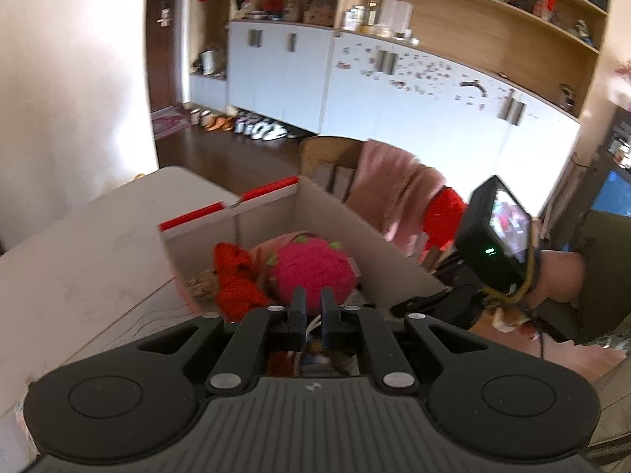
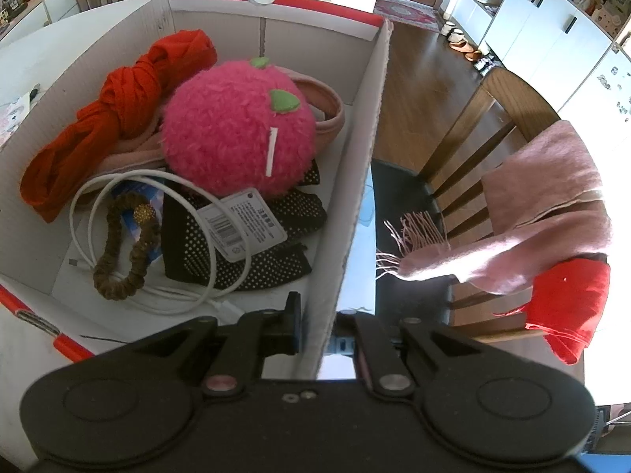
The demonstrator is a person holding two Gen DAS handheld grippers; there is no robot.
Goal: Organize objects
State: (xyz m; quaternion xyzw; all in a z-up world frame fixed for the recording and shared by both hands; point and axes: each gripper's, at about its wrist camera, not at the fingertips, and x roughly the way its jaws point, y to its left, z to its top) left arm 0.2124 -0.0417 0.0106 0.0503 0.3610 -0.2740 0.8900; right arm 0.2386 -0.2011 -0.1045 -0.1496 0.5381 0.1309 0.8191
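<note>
1. The right gripper [image 2: 317,325] has its jaws clamped on the near side wall of the cardboard box [image 2: 357,181]: one finger sits inside the box, the other outside, with the white wall running up between them.
2. The left gripper [image 1: 313,307] has its jaws together with nothing visibly pinched; they hover over the near end of the box interior, pointing at the pink plush fruit [image 1: 311,272].
3. Just beyond the right jaws, on the box floor, lie a white cable [image 2: 157,236], a brown scrunchie [image 2: 126,248] and a black dotted cloth [image 2: 244,252]. A paper tag [image 2: 240,224] rests on that cloth.
4. Deeper in, the plush fruit sits on a pink band [image 2: 323,114], and a knotted red cloth [image 2: 118,118] lies beside it against the far left wall.
5. Outside the box, past its clamped wall, a pink scarf [image 2: 544,213] and a red garment [image 2: 568,307] hang over the wooden chair [image 2: 465,149]. They look like the loose things yet to be packed.
6. The scarf's long axis runs from the chair back down toward the seat, fringe end lowest. It lies on the right hand's side, yet that hand is steadying the box.
7. I judge the free left gripper would have to cross over the box wall to reach it
</note>
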